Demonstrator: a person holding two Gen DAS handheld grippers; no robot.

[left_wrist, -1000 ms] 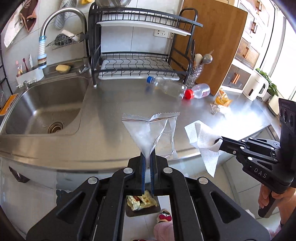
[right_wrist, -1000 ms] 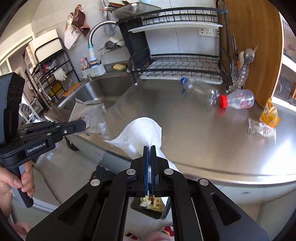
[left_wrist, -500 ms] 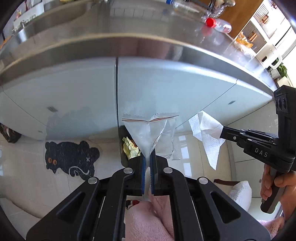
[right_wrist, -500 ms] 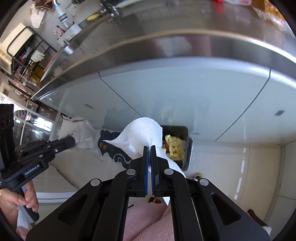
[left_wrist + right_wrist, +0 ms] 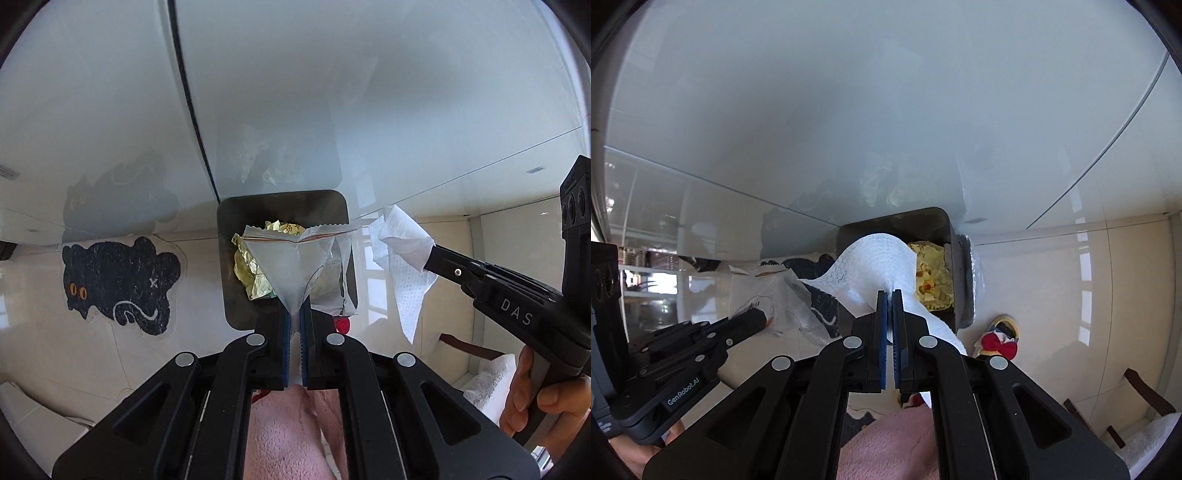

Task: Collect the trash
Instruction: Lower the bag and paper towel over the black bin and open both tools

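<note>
My left claw [image 5: 294, 317] pinches the silver wrapper [image 5: 295, 266], my right claw [image 5: 889, 295] the paper towel [image 5: 875, 258]; I should release both squarely over the bin [image 5: 229, 221].

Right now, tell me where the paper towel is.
The paper towel is pinched in the right gripper, held above the dark trash bin, right of the silver wrapper.

Two matte-black handheld grippers: the left gripper [image 5: 294, 325] has blue ribbed pads [image 5: 286, 343] and round silver bolts along its linkage; the right gripper [image 5: 889, 306] matches it. White lettering reads "DAS" and "GenRobot.AI". Bare fingers [image 5: 550, 400] wrap the grip; fuzzy pink fabric [image 5: 284, 439] sits behind.
</note>
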